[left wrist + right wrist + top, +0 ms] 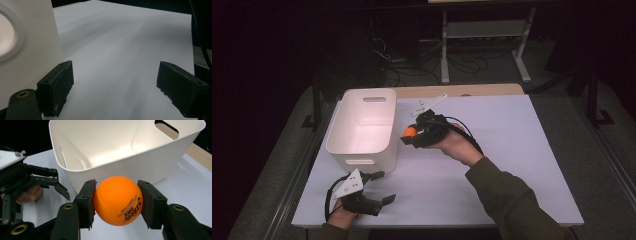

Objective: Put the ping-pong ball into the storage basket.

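Orange ball [117, 200]: one, clamped between both pads of the right gripper [117, 202], held off the table [492, 150] just beside the bin's right wall.
Ball axis: round, none; printed text reads upside down in the right gripper view.
White bin [363, 127]: one, open top up.
Left gripper [115, 87]: jaws wide apart, nothing between them, low by the bin's near end.

On the table [512, 150] the bin [364, 125] stood toward the left, near the far edge. The right gripper [408, 136] hung just right of the bin's right wall, with the ball [411, 131] between its jaws, above the tabletop and outside the bin. The left gripper [384, 187] lay at the near edge, before the bin, well apart from the right gripper.
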Available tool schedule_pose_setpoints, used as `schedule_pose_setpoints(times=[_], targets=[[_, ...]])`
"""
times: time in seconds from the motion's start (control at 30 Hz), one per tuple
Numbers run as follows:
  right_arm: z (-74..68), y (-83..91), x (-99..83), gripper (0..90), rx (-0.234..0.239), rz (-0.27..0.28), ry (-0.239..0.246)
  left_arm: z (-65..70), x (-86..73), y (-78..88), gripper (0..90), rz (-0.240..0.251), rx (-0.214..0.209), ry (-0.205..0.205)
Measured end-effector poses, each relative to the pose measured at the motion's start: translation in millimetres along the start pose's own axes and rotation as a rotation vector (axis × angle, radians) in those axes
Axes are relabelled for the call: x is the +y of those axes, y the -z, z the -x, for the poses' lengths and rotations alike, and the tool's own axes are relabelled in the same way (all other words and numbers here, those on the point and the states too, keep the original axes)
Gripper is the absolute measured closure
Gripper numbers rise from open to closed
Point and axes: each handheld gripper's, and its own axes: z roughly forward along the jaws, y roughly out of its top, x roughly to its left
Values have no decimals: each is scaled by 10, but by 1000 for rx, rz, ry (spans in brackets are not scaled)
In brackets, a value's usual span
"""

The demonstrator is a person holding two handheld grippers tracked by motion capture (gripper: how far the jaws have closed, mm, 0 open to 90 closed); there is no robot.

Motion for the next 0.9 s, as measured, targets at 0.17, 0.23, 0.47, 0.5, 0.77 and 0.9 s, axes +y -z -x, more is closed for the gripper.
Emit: schedule_pose_setpoints(times=[0.17,0.23,0.47,0.5,0.77,0.9], targets=[[-5,3,76,495,1,7,9,-1,0,1,140,0,0,2],[-7,-1,101,495,3,8,10,0,0,0,140,2,0,2],[-21,-39,199,495,7,15,11,1,0,-1,140,1,0,2],[-23,-46,215,495,10,16,12,0,0,0,140,1,0,1],[-50,-103,339,495,21,22,19,0,0,0,140,1,-1,1],[-58,-138,402,495,26,27,21,0,0,0,140,2,0,1]])
